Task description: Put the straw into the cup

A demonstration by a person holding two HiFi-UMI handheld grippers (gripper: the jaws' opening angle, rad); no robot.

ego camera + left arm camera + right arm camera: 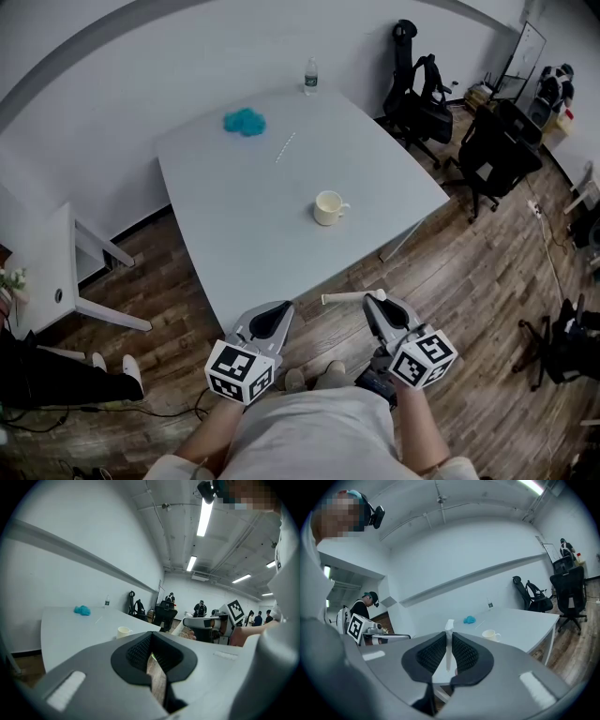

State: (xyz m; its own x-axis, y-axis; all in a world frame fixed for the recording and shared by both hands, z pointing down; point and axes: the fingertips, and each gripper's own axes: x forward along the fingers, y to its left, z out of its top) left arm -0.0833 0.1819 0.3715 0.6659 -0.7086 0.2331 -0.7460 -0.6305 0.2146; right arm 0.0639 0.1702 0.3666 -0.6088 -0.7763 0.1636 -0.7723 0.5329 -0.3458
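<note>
A cream mug point(329, 207) stands near the middle of the white table point(244, 234); it also shows in the left gripper view as the mug point(123, 631) and in the right gripper view as the mug point(490, 634). My right gripper point(377, 298) hovers off the table's near edge, shut on a white straw point(345, 297) that sticks out to the left. In the right gripper view the straw point(449, 626) stands upright between the pads of the right gripper point(449, 645). My left gripper point(278, 309) hangs beside it with jaws together and nothing held; its own view shows the left gripper point(151, 643) the same way.
A second thin white straw point(285, 147) lies on the far part of the table, near a blue cloth point(245, 121) and a water bottle point(310, 77). Black office chairs point(492, 150) stand to the right. A white side table point(56, 272) stands at the left. The floor is wood.
</note>
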